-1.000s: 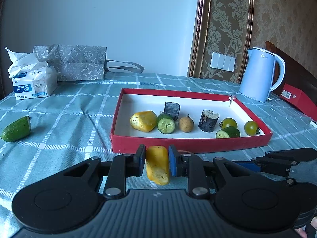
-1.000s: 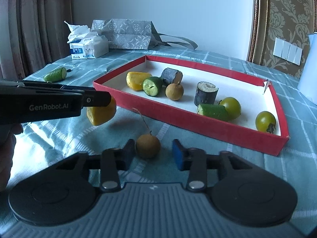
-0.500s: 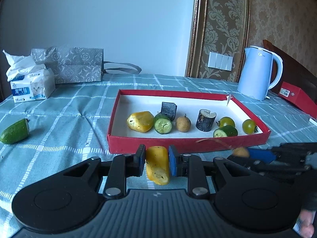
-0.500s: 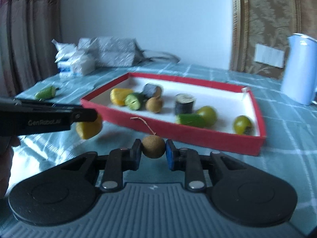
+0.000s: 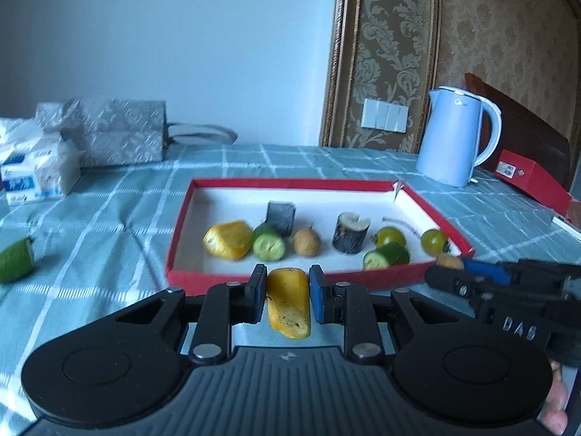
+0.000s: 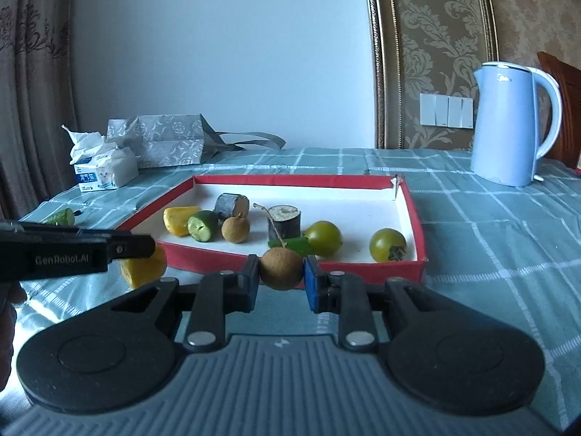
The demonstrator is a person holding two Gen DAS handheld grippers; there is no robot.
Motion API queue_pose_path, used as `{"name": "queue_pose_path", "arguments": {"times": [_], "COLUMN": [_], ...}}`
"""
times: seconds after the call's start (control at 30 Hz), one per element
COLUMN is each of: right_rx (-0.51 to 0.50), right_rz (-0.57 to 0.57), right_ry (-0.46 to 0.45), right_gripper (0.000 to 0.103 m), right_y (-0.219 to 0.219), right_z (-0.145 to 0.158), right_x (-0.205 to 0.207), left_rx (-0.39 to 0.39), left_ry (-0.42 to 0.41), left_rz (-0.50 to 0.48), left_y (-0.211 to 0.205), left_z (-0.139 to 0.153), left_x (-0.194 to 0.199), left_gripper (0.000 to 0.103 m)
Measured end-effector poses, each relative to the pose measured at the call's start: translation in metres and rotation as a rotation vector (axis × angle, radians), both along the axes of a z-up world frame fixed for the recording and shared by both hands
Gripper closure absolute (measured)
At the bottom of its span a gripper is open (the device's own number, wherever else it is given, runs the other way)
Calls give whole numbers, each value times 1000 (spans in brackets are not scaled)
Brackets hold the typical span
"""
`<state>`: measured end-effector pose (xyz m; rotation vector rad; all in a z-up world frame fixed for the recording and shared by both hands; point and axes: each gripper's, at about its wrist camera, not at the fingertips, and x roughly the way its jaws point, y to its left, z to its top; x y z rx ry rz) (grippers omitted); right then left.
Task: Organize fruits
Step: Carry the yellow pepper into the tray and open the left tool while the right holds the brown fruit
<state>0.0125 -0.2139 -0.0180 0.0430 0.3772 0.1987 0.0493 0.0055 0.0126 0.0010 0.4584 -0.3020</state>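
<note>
- Checked teal tablecloth covers the table; a pale blue kettle stands at the far right, a tissue pack and a grey gift bag at the far left.
- Red tray: holds a yellow piece, cut cucumbers, two dark cylinders, a longan and two green tomatoes.
- Left gripper: pads closed on a yellow fruit piece, before the tray's near wall.
- Right gripper: clamps a brown longan just before the tray's near wall.
- Cucumber half: lies on the cloth, well left of the tray.
</note>
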Motion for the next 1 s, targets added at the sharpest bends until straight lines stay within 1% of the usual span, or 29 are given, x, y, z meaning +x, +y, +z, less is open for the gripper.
{"name": "queue_pose_path", "arguments": {"times": [0.13,0.23,0.3,0.4,0.67,1.0], "right_rx": [-5,-2,-1,-2,-3,-9], "right_rz": [-20,-28,-34,-34,-28,-26], "right_ry": [-6,-12,-11,-10,-4,9], "right_gripper": [78,78,78,78,78,78], "right_y": [0,0,-1,-1,-1,2], "right_z": [-1,0,-1,-1,-1,-3], "right_x": [0,-1,0,0,1,3], "left_rx": [17,25,35,30,43,91], "left_ry": [-21,-6,-14,-5,15,72], "left_rz": [-25,-36,-31,-33,-24,11], "left_y": [-14,-23,-28,-32,-37,-41], "left_z": [9,10,9,9,2,-15], "left_x": [11,22,28,38,53,71], "left_gripper": [78,79,79,79,79,79]}}
